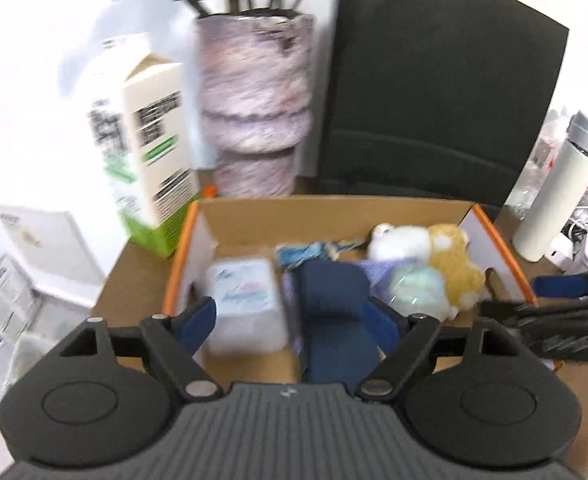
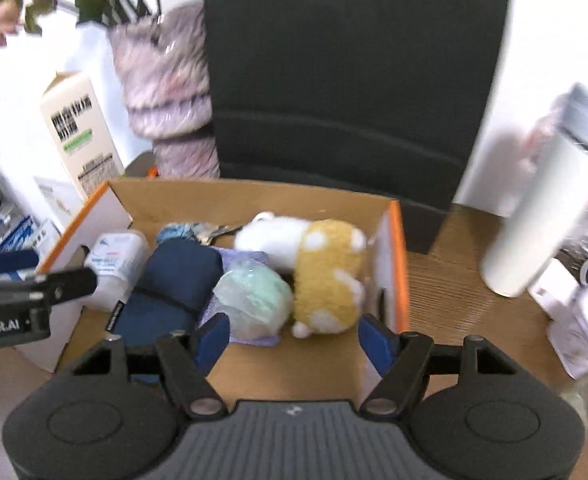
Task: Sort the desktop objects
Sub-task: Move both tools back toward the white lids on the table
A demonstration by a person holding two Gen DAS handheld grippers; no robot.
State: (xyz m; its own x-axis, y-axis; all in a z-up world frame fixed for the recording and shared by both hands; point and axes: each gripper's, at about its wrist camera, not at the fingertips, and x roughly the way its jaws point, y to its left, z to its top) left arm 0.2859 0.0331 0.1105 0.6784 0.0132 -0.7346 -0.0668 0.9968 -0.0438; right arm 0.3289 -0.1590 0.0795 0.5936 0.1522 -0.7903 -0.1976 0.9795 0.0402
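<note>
An open cardboard box with orange-edged flaps sits on the wooden desk. In it lie a white tissue pack, a folded navy pouch, a pale green wrapped ball, a white and yellow plush toy and a blue cloth scrap. My left gripper is open above the box's near side, empty. My right gripper is open over the box's near right part, empty.
A milk carton and a mottled pink vase with flowers stand behind the box at left. A black chair back is behind. A white bottle and clutter stand at right.
</note>
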